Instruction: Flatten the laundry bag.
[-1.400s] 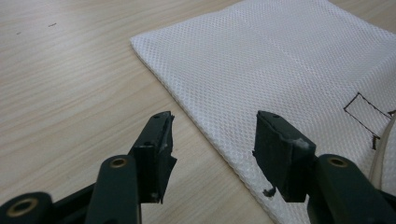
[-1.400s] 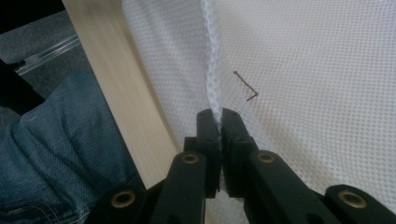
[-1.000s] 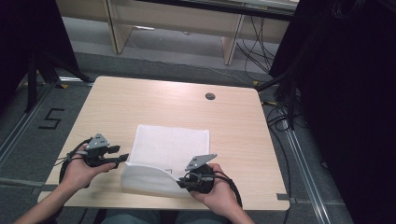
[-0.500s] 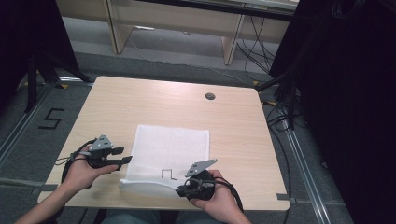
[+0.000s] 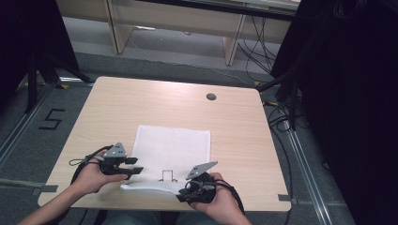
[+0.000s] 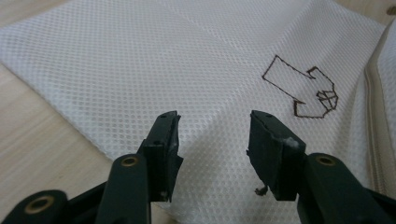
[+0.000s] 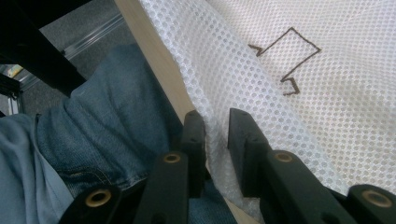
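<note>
Light wood-grain rectangular table (image 5: 244, 136) with rounded corners, standing on grey floor. A small dark round grommet (image 5: 211, 96) is set in the top near the far edge, right of centre. One white mesh fabric bag (image 5: 173, 145) lies flat on the near half, near edge at the table's front edge and slightly lifted there. Brown stitched outline emblem (image 5: 167, 176) near that edge; a pale zipper (image 6: 373, 116) runs along one side.
</note>
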Demonstrator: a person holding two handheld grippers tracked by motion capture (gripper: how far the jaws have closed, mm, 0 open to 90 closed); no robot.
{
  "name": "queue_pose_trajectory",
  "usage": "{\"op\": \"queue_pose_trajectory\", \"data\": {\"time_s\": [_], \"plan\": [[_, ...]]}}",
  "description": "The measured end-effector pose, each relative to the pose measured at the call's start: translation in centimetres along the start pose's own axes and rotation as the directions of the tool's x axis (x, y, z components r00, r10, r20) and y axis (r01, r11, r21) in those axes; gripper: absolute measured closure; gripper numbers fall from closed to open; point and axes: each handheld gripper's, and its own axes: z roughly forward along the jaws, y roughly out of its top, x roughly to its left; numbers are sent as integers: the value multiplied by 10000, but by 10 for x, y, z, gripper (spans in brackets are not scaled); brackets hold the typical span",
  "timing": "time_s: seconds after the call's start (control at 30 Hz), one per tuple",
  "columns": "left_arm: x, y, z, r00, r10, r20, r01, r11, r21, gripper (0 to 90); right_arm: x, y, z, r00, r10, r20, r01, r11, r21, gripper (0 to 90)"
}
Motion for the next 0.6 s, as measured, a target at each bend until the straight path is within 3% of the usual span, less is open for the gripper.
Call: {"op": "queue_pose_trajectory", "data": {"time_s": [0.07,0.13,0.2,0.3,0.33,0.4,0.47,0.5,0.6], "plan": [[-1,-1,1,10000,79,0,-79,9999,90,536,-1,0,1,9998,-174,31,174,9998,-51,758],[0,-4,6,9994,338,58,-340,9983,472,541,-1,0,1,10000,-79,23,79,10000,41,751],[-1,-5,8,9999,116,113,-122,9985,543,541,-1,0,1,10000,-50,22,50,10000,65,748],[0,-5,9,9993,366,110,-372,9971,663,550,-1,0,1,10000,1,-35,0,9999,106,740],[-1,-5,10,9994,325,119,-332,9973,658,558,-3,0,2,9995,-304,-62,304,9995,33,736],[0,-6,11,9993,361,36,-363,9953,899,567,-3,0,2,9995,-301,-69,302,9995,47,734],[1,-5,10,9972,745,12,-743,9918,1043,595,-4,1,3,9985,-542,55,542,9985,-21,728],[0,-5,11,9984,558,-39,-550,9931,1031,607,-2,0,2,10000,-89,12,88,9999,127,725],[0,0,13,9950,955,-281,-908,9866,1356,684,0,0,2,10000,23,-26,-23,9998,176,716]]}}
